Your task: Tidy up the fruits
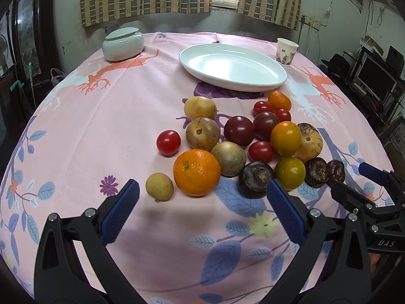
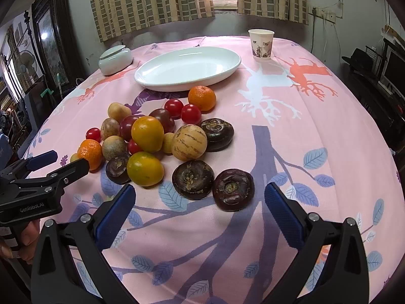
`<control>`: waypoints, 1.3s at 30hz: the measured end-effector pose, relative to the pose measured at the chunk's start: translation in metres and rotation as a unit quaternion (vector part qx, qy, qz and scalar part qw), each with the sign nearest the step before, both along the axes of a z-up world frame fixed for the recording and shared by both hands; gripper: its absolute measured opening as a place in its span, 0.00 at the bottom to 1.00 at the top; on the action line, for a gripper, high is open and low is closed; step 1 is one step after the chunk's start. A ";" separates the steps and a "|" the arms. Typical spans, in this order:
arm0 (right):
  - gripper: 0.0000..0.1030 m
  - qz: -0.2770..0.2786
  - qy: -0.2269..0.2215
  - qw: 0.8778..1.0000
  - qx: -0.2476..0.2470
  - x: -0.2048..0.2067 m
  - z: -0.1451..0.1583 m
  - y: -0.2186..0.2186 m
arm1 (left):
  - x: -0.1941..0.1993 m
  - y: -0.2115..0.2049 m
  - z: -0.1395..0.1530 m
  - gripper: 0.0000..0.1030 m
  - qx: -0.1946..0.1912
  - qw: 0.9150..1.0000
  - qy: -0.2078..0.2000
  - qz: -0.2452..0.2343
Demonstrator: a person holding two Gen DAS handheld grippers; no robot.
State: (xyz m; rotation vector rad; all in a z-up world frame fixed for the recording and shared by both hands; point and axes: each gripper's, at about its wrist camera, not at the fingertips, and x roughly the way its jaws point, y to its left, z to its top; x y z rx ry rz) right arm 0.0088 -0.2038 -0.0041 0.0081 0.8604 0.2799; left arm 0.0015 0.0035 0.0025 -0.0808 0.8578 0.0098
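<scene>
A pile of mixed fruit lies on the pink tablecloth: a big orange (image 1: 197,172), red cherry tomatoes (image 1: 168,142), dark plums (image 1: 239,131), yellow-orange fruits (image 2: 147,133), a striped melon (image 2: 189,142) and dark water chestnuts (image 2: 193,179). An empty white oval plate (image 1: 265,83) (image 2: 152,82) stands behind the pile. My left gripper (image 1: 202,192) is open and empty, just short of the big orange. My right gripper (image 2: 200,197) is open and empty, just short of two water chestnuts (image 2: 233,189). Each gripper shows at the edge of the other's view.
A lidded pale ceramic jar (image 1: 123,41) stands at the table's far left. A paper cup (image 2: 261,43) stands at the far right. Curtains and a window are behind the table. Shelves and monitors (image 1: 377,76) stand to the right.
</scene>
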 end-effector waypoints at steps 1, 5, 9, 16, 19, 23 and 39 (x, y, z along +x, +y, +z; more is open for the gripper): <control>0.99 0.000 0.000 1.000 0.000 0.000 0.000 0.000 | 0.000 -0.001 -0.001 0.98 0.001 1.000 -0.001 0.001; 0.99 0.000 0.000 1.000 0.000 0.000 0.001 0.002 | -0.001 0.000 -0.002 0.98 -0.001 1.000 0.000 0.000; 0.99 0.000 0.000 1.000 -0.001 0.000 0.000 0.001 | -0.001 0.000 -0.003 0.98 0.002 1.000 0.002 -0.002; 0.99 0.000 0.000 1.000 0.000 0.000 -0.001 0.002 | -0.001 0.000 -0.003 0.98 0.001 1.000 0.001 -0.001; 0.99 0.000 0.000 1.000 0.000 0.000 -0.001 0.002 | -0.001 0.000 -0.003 0.98 0.002 1.000 0.001 -0.002; 0.99 0.000 0.000 1.000 -0.001 0.000 -0.002 0.001 | -0.001 0.000 -0.003 0.98 0.004 1.000 -0.001 -0.003; 0.99 0.000 0.001 1.000 0.000 0.000 -0.001 0.002 | -0.001 -0.003 -0.006 0.98 0.005 1.000 0.001 -0.004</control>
